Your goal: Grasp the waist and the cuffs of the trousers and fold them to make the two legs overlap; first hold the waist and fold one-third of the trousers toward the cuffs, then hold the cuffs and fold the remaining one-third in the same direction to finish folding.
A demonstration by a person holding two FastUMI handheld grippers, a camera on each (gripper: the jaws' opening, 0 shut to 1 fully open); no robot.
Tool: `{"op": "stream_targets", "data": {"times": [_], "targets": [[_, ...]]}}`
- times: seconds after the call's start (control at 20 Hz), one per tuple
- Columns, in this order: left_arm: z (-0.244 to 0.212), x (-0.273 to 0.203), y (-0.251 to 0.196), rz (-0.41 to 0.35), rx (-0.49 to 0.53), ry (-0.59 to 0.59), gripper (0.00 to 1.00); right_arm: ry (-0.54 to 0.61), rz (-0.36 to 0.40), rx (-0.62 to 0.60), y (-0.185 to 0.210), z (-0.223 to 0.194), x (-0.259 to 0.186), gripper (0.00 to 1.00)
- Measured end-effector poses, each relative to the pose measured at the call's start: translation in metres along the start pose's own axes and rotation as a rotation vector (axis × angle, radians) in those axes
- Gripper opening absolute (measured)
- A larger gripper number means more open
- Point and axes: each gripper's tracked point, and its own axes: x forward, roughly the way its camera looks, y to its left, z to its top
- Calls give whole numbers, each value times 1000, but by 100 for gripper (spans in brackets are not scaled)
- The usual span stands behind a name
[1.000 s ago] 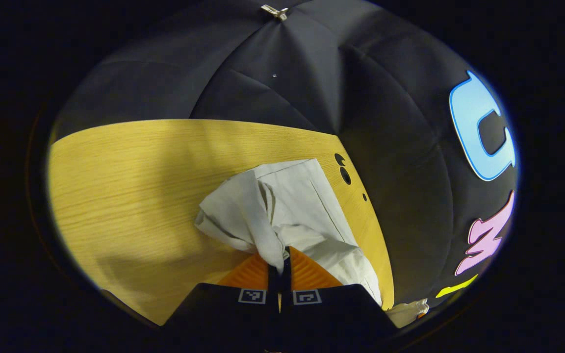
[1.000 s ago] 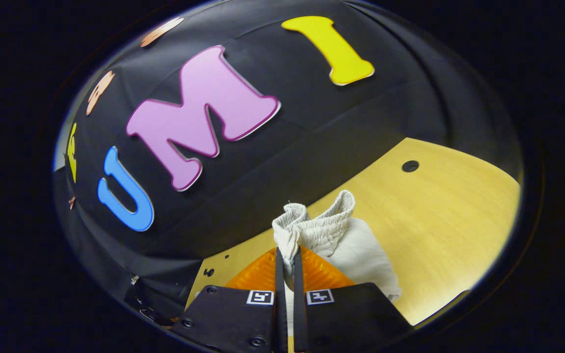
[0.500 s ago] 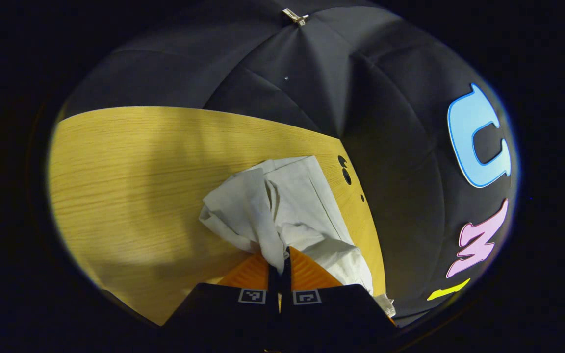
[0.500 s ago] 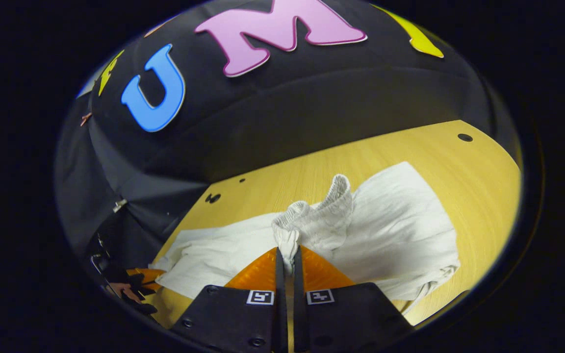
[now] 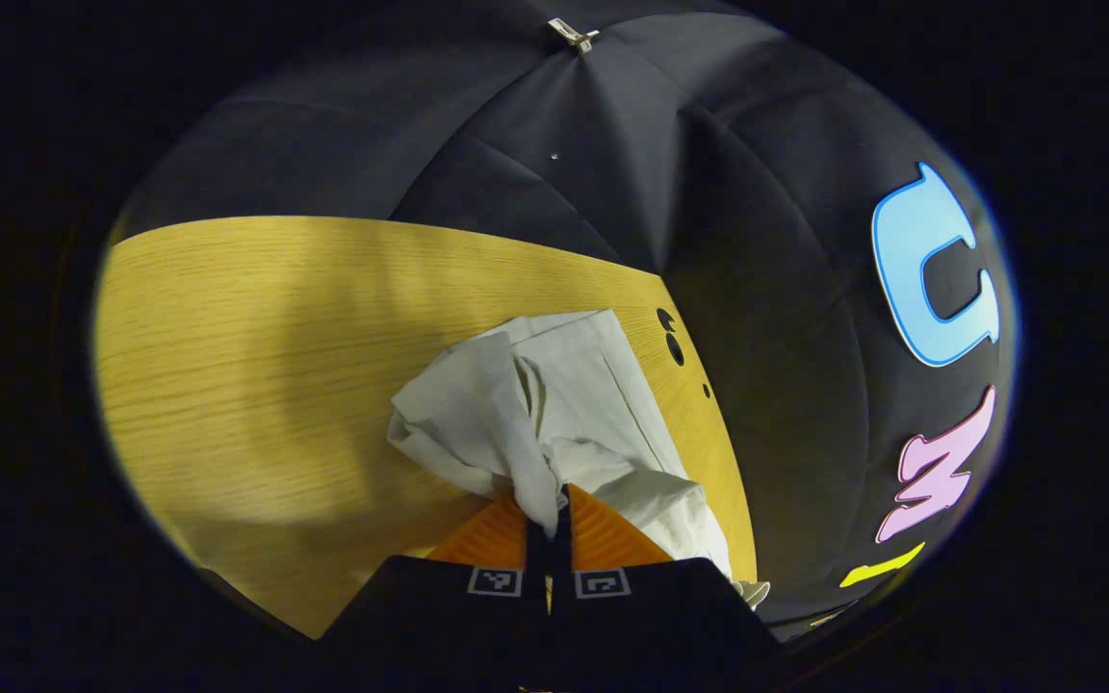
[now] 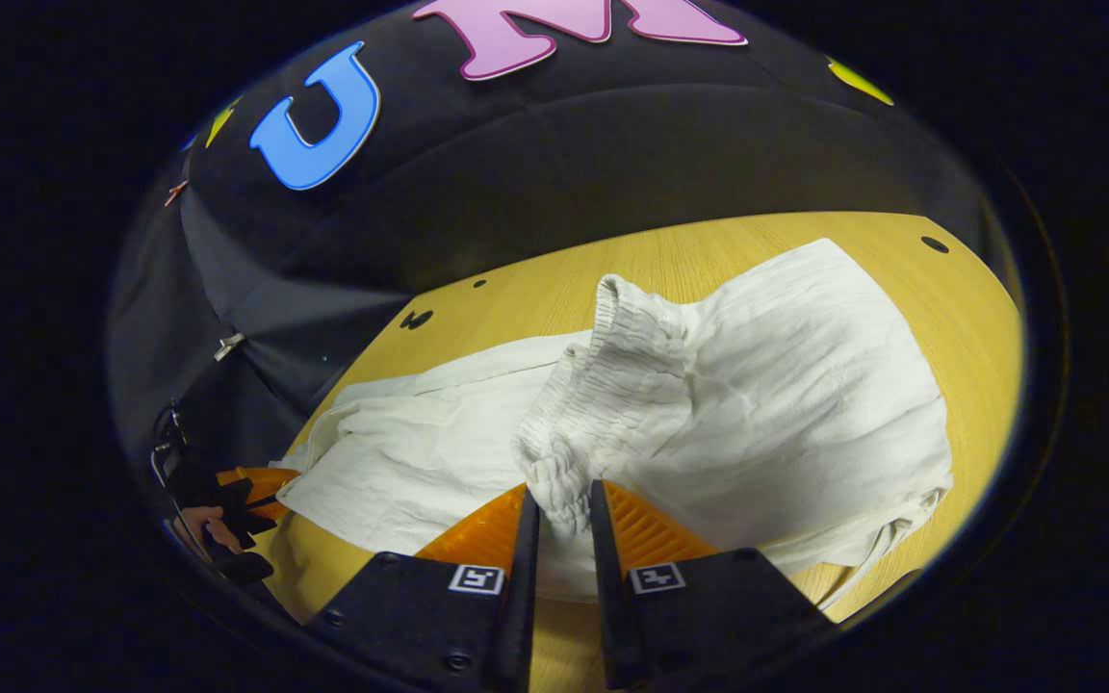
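Observation:
White trousers lie on the wooden table. Their gathered elastic waistband is folded over onto the legs. My right gripper hovers low at the waistband's near end; its fingers stand slightly apart with the bunched band between them. In the left gripper view, my left gripper is shut on the cuffs, which rise in a crumpled bunch off the table. The right gripper view also shows the left gripper and the hand holding it at the far end of the legs.
Small dark holes mark the tabletop near its edge by the cuffs, and more holes sit beyond the legs. The black cloth wall rises behind the table on all far sides. Bare wood stretches left of the cuffs.
My right gripper carried the waistband down and over onto the legs, then its fingers parted a little. The left gripper kept hold of the cuffs and barely moved.

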Motion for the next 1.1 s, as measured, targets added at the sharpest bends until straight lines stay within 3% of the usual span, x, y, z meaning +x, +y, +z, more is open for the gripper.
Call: {"op": "stream_targets", "data": {"times": [0.05,0.2,0.25,0.7,1.1], "targets": [[2,-1,-2,-13,-7,-11,6,-19,17,3,7,8,-5,31],[12,-4,-17,-45,-37,-40,6,-87,50,14,9,35,-21,69],[15,-2,-22,-52,-39,-48,6,-108,56,30,6,44,-30,71],[20,-3,-97,-152,89,-101,6,-153,-17,134,-81,74,-86,72],[-50,-14,-204,-309,331,-72,6,-166,-30,178,-130,83,-111,72]]}}
